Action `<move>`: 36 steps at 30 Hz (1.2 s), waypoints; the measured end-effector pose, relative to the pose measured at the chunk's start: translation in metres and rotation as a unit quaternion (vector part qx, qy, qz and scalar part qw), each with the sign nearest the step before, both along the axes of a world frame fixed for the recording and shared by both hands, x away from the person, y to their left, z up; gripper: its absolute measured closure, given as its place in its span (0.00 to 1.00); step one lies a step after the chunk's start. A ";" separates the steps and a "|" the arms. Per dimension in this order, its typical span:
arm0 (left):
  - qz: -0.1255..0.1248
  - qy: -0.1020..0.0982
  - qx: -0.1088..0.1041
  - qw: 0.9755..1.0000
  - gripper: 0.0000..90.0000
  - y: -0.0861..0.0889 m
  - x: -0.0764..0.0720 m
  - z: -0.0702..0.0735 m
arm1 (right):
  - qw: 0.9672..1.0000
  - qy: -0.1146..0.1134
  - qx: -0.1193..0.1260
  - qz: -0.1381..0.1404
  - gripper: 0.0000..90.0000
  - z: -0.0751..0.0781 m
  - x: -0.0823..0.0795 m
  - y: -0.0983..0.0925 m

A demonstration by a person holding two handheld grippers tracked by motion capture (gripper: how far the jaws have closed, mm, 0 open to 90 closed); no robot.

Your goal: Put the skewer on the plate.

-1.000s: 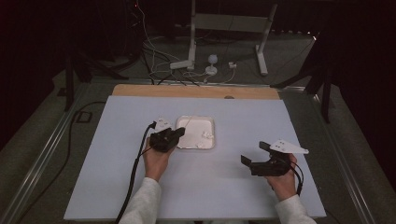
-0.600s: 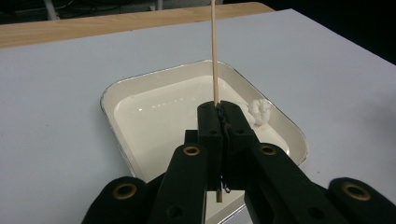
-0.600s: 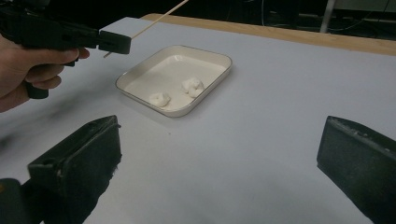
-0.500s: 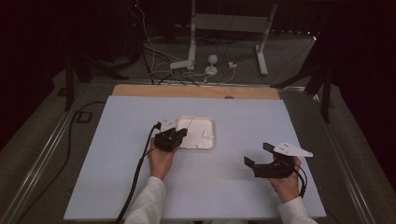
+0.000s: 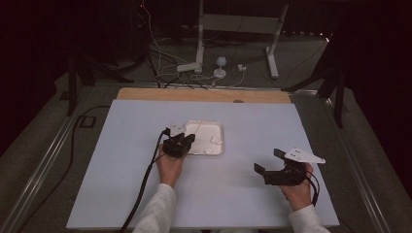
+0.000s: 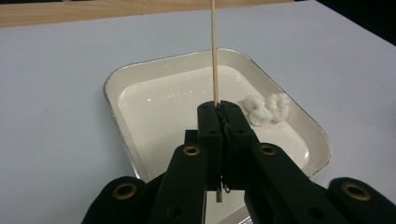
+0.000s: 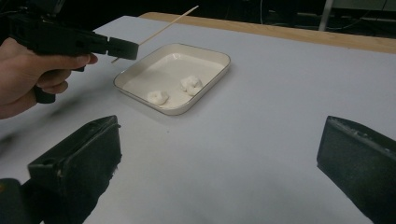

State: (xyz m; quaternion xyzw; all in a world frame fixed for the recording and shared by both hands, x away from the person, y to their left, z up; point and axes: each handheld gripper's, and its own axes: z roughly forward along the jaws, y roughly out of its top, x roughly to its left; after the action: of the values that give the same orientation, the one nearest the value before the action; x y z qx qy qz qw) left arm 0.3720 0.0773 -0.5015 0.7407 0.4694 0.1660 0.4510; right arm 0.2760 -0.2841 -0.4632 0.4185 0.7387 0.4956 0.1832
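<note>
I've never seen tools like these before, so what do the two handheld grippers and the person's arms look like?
Both are black, pistol-like tools. The left gripper has blocky black fingers with brass-ringed holes, and a black cable trails from it. The right gripper has wide, flat black fingers and a grey three-cornered plate on top. The sleeves are white.

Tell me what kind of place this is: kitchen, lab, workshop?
Most likely a lab recording setup, not a kitchen. A bare white table stands in a dark room, with loose cables and a metal stand on the floor behind it, and a hand-held left gripper grips a wooden skewer over a tray.
</note>
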 end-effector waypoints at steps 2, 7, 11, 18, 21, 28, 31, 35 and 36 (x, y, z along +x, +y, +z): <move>0.005 0.002 0.002 1.000 0.99 -0.001 0.000 -0.001 | 1.000 0.001 0.000 0.000 0.00 0.000 0.000 0.000; 0.012 0.008 0.004 1.000 0.99 -0.004 0.001 -0.004 | 1.000 0.000 -0.002 0.001 0.00 0.000 0.000 0.001; 0.016 0.012 0.008 1.000 0.99 -0.006 0.002 -0.007 | 1.000 0.000 -0.004 0.002 0.00 -0.001 0.000 0.001; 0.027 0.024 0.011 0.999 0.99 -0.008 0.004 -0.013 | 1.000 0.002 -0.005 0.004 0.00 -0.001 0.000 0.003; 0.031 0.030 0.014 0.999 0.99 -0.008 0.005 -0.015 | 1.000 0.002 -0.005 0.005 0.00 -0.002 0.000 0.003; 0.038 0.042 0.021 0.998 0.99 -0.010 0.007 -0.020 | 1.000 0.002 -0.004 0.007 0.00 -0.002 0.000 0.004; 0.043 0.048 0.024 0.998 0.99 -0.011 0.008 -0.023 | 1.000 0.002 -0.004 0.007 0.00 -0.002 0.000 0.004; 0.047 0.054 0.026 0.997 0.99 -0.011 0.008 -0.025 | 1.000 0.003 -0.004 0.007 0.00 -0.002 0.000 0.004; 0.049 0.055 0.027 0.997 0.99 -0.011 0.009 -0.025 | 1.000 0.003 -0.004 0.008 0.00 -0.002 0.000 0.004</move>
State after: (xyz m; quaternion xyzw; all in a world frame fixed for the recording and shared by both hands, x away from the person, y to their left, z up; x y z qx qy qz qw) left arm 0.3805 0.0660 -0.5266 0.7366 0.5244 0.1595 0.3961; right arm 0.2762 -0.2801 -0.4655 0.4134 0.7444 0.4928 0.1791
